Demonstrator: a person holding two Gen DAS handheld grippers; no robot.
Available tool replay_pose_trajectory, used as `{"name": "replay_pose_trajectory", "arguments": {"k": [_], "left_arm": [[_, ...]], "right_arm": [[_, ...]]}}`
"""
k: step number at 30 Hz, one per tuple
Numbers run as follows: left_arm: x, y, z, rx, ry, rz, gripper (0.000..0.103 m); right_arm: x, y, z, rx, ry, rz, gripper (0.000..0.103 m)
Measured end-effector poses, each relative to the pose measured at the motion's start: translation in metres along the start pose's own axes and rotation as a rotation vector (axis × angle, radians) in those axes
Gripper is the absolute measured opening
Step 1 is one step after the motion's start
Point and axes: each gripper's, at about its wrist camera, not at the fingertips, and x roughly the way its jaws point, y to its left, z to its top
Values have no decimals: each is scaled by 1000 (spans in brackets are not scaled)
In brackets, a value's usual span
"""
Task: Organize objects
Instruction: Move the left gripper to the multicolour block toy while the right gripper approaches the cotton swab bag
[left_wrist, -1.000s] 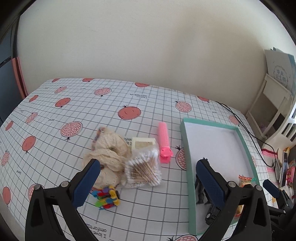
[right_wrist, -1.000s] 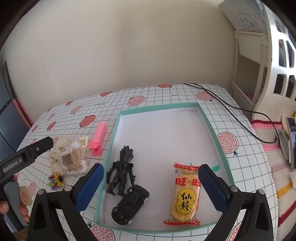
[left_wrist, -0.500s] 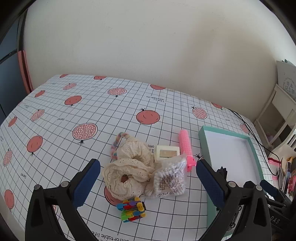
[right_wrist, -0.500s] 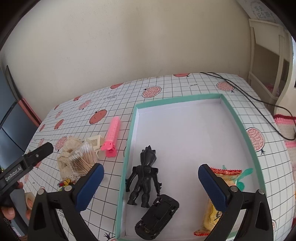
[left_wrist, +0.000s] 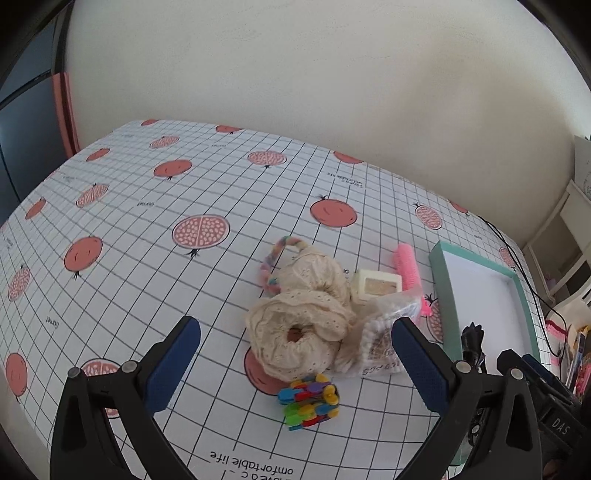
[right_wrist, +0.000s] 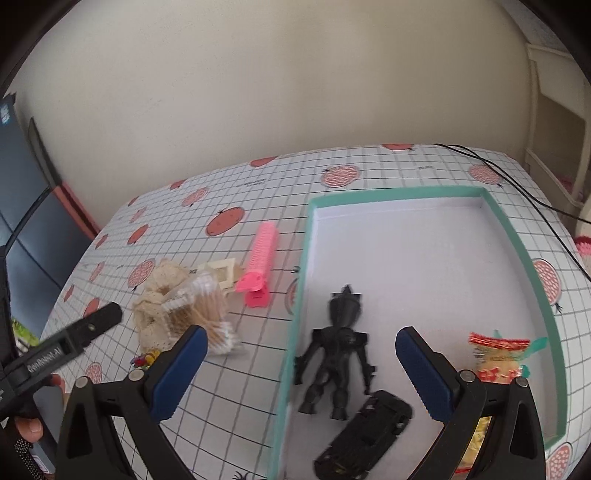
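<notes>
Change since the earlier frames: the left gripper (left_wrist: 295, 363) has been swung leftward, so the loose pile is now centred and the tray (left_wrist: 445, 291) pushed to the right edge; the right gripper (right_wrist: 301, 365) has been shifted toward the tray's left wall.

Jaws: both released, empty.

On the gridded, fruit-printed counter (left_wrist: 147, 258):
- cream lace scrunchies (left_wrist: 299, 325), soft, ruffled
- clear bag of cotton swabs (right_wrist: 207, 314)
- ridged pink clip (right_wrist: 260, 262)
- multicoloured plastic block (left_wrist: 309, 400)

In the teal-rimmed tray:
- black figure (right_wrist: 338, 347)
- glossy black toy car (right_wrist: 365, 435)
- snack packet (right_wrist: 498, 356)
</notes>
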Motion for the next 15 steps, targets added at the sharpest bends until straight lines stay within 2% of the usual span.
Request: {"name": "replay_pose_trajectory", "arguments": {"k": [5,10,15], "left_arm": [[12,7,-18,33,51,36,103],[24,10,-33,36,102,18,103],[31,9,-42,56,121,17,103]], "right_arm": [[9,17,-4,-30,7,21,103],[22,29,-8,-48,20,38,103],[29,43,-8,-58,11,81,103]]}}
